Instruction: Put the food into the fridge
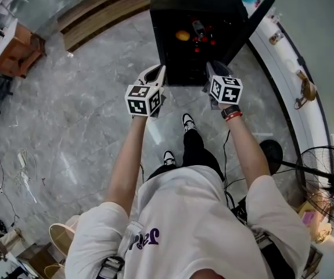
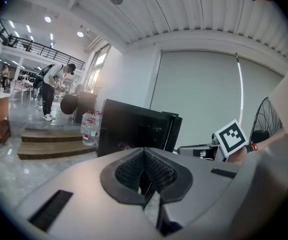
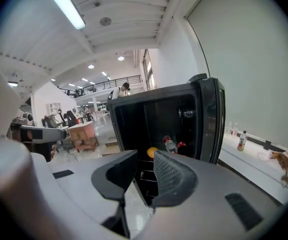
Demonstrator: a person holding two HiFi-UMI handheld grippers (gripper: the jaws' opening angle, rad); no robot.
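Note:
A black fridge [image 1: 172, 68] stands on the floor with its door [image 1: 255, 23] swung open to the right. Inside lie an orange [image 1: 182, 35], a bottle [image 1: 199, 28] and some red items [image 1: 205, 40]. Both grippers hover in front of the opening. My left gripper [image 1: 157, 74] has its pads touching at the tips, with nothing between them [image 2: 145, 151]. My right gripper [image 1: 216, 70] stands slightly open and empty [image 3: 145, 156], pointing at the orange [image 3: 152, 151] and bottle [image 3: 170, 145] in the fridge [image 3: 206, 119].
Wooden steps [image 1: 97, 10] run behind the fridge, with water bottles [image 2: 88, 129] on them. A white ledge [image 1: 288, 92] curves along the right wall, and a floor fan [image 1: 329, 179] stands at the right. A wooden table [image 1: 15, 45] is far left. A person [image 2: 51, 89] stands far off.

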